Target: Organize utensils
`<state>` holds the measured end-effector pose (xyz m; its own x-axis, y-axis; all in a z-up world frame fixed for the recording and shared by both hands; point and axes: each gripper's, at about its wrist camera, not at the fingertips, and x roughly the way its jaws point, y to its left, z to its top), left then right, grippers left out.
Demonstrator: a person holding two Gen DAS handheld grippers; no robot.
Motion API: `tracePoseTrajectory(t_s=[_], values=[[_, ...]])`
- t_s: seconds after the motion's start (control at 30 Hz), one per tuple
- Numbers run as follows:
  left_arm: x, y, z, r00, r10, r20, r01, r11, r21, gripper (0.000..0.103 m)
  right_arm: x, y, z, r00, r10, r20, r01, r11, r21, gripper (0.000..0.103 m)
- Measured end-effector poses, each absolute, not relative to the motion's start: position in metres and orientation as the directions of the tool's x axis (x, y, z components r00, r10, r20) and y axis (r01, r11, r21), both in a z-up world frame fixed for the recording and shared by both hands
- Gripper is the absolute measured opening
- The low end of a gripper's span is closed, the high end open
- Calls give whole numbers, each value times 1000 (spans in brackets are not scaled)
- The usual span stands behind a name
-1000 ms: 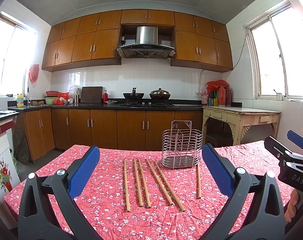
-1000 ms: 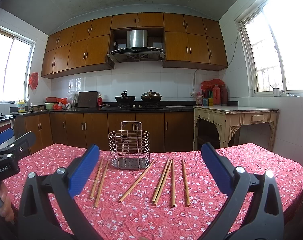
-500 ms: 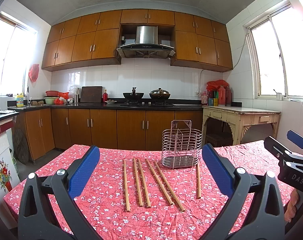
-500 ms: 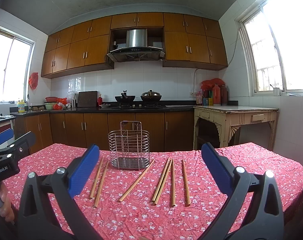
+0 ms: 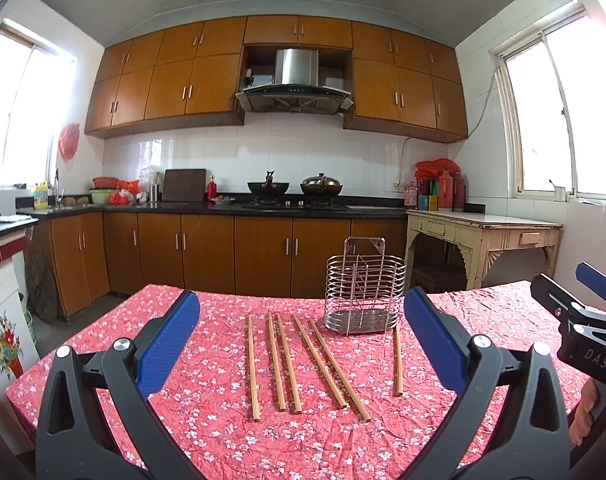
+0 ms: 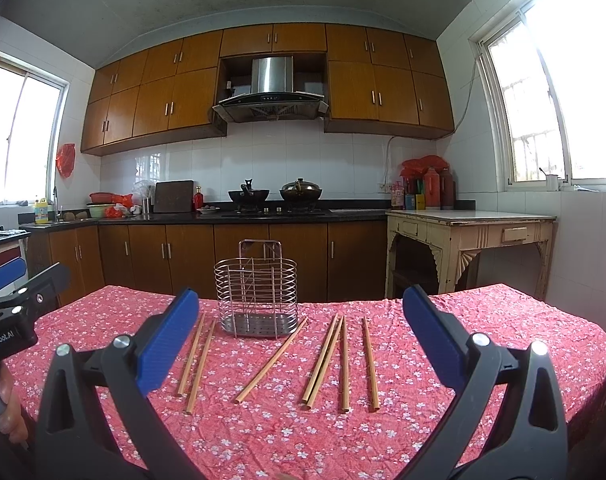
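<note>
Several wooden chopsticks (image 5: 277, 360) lie flat on a red floral tablecloth (image 5: 207, 420), also seen in the right wrist view (image 6: 323, 360). A wire utensil holder (image 5: 365, 286) stands empty behind them; it also shows in the right wrist view (image 6: 256, 290). My left gripper (image 5: 301, 336) is open and empty, held above the near table. My right gripper (image 6: 301, 336) is open and empty too. Each gripper shows at the edge of the other's view: the right one (image 5: 583, 320), the left one (image 6: 11, 308).
Behind the table are wooden kitchen cabinets (image 5: 239, 254), a stove with two woks (image 5: 295, 190) and a cream side table (image 5: 483, 232) at the right. The table's far edge lies just behind the holder.
</note>
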<state>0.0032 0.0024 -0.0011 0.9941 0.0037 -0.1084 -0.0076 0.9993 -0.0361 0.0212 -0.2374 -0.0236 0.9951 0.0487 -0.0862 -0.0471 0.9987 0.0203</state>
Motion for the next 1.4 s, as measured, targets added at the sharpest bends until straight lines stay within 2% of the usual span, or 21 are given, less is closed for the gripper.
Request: tracePoseTrajectory(t_s=[0.1,0.2,0.43,0.47,0.5,0.6,0.7,0.77,0.9,0.93,0.97,1.0,1.07,1.1,1.2,1.27,1.33,1.4], values=[[20,4,-14,987,18,-162,-28,998,-57,101,40,-256,-35,990,38,-138,-31,998,51,99],[38,13,-22,970,41,-240,-59,996,-68,101,64,-270,-47,973,10,-232,11,996,88,99],[74,47,-38,913,76,-401,-130,986,-109,101,142,-313,-97,827,-71,-558,154,983,103,99],[77,49,-40,906,74,-416,-131,985,-112,101,151,-316,-104,802,-73,-593,162,982,98,92],[84,55,-44,891,71,-449,-138,983,-117,101,158,-319,-111,780,-76,-621,169,981,92,80],[102,65,-55,837,59,-543,-152,980,-128,101,182,-326,-126,711,-58,-701,169,981,91,65],[112,74,-66,800,8,-600,-139,975,-172,101,197,-328,-137,672,-41,-739,167,981,97,51],[122,79,-75,755,19,-656,-158,975,-154,101,209,-327,-146,642,-31,-766,157,983,92,46],[132,84,-85,715,5,-699,-148,978,-145,100,225,-325,-155,619,-58,-783,157,986,51,34],[136,83,-86,703,6,-711,-141,981,-132,94,227,-323,-155,620,-70,-782,158,987,37,32],[140,81,-88,691,17,-723,-139,984,-109,86,228,-323,-155,621,-70,-780,159,987,38,24],[144,79,-90,683,20,-730,-134,986,-99,82,229,-323,-156,623,-66,-779,159,986,43,18],[152,75,-96,654,19,-757,-112,991,-72,68,238,-322,-155,619,-63,-782,158,986,46,14],[157,73,-99,644,19,-765,-107,992,-65,66,237,-323,-155,619,-61,-783,157,986,48,14],[166,67,-108,613,10,-790,-81,995,-50,48,237,-325,-153,620,-61,-782,152,987,43,10],[172,62,-113,602,25,-798,-79,996,-29,27,240,-327,-153,622,-60,-781,150,988,44,9],[177,62,-114,599,42,-799,-78,997,-6,12,245,-331,-153,620,-63,-782,158,986,45,8],[184,64,-113,592,39,-805,-78,997,-9,7,252,-337,-152,616,-75,-784,174,984,43,8]])
